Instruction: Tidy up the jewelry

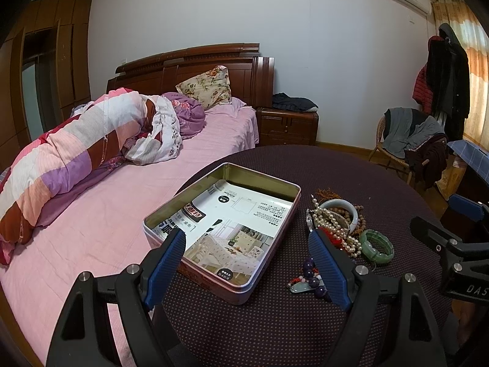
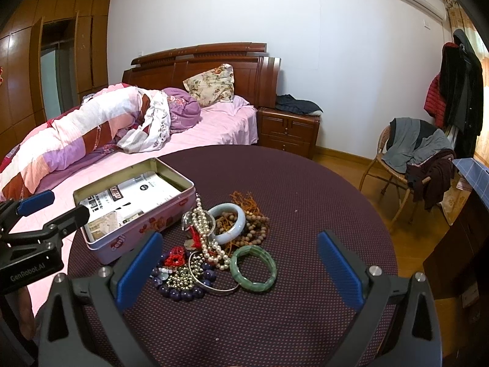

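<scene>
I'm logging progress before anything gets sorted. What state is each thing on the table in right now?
Tin: lid off, holding only a printed sheet, no jewelry.
Pearl necklace: on the cloth, draped over the pile.
Pale bangle: lying flat, wooden beads inside and around it.
Green bracelet: flat, at the pile's edge.
Purple beads: tangled under a silver bangle.
Left gripper: open, empty.
Right gripper: open, empty.

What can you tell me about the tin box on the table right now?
The tin box is a shallow rectangular metal tin, lid off, with pink floral-printed outer walls and a dull gold inside. A printed paper sheet lines its bottom; no jewelry is in it. It sits flat near the table's bed-side edge, just left of the jewelry pile. Neither gripper touches it.
</scene>
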`<state>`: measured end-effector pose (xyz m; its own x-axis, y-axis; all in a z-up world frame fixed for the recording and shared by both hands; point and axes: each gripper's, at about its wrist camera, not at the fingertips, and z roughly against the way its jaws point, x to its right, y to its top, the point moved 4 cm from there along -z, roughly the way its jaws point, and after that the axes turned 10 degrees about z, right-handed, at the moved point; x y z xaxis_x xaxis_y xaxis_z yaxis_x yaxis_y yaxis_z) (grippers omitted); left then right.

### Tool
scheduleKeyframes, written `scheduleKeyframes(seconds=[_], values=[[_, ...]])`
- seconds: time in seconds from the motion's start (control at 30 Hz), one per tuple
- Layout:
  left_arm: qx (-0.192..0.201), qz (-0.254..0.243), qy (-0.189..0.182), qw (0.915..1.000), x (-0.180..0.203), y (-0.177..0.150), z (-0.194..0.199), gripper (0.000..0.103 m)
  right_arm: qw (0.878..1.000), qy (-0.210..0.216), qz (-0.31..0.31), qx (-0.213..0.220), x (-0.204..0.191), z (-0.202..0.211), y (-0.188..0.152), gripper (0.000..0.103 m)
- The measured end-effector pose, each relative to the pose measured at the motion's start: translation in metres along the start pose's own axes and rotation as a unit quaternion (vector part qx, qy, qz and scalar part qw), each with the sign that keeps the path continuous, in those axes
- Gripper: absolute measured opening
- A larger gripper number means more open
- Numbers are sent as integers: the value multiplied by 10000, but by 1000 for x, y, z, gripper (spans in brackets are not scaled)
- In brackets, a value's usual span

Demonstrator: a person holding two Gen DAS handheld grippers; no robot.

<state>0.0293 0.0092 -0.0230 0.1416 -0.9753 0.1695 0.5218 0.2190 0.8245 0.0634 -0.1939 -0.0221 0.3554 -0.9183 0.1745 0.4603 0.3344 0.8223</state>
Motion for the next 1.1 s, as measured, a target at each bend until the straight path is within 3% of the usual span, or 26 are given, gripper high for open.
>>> scheduleKeyframes(seconds=[0.27, 0.47, 0.97, 1.07, 1.1], values=[[-174, 19, 18, 9998, -2, -9, -15, 83, 9996, -152, -82, -213, 20, -10, -13, 97], [-375, -191, -96, 9991, 14, -20, -34, 83, 9968, -134, -219, -753, 37, -39, -37, 76], [-649, -639, -306, 9954, 59, -28, -66, 83, 9830, 380, -565, -1705, 52, -91, -67, 59], [-682, -705, -337, 9946, 67, -25, -72, 83, 9840, 420, -459, -1672, 52, -89, -66, 42], [-687, -706, -352, 9945, 69, -24, -75, 83, 9844, 402, -475, -1647, 54, -87, -67, 19]])
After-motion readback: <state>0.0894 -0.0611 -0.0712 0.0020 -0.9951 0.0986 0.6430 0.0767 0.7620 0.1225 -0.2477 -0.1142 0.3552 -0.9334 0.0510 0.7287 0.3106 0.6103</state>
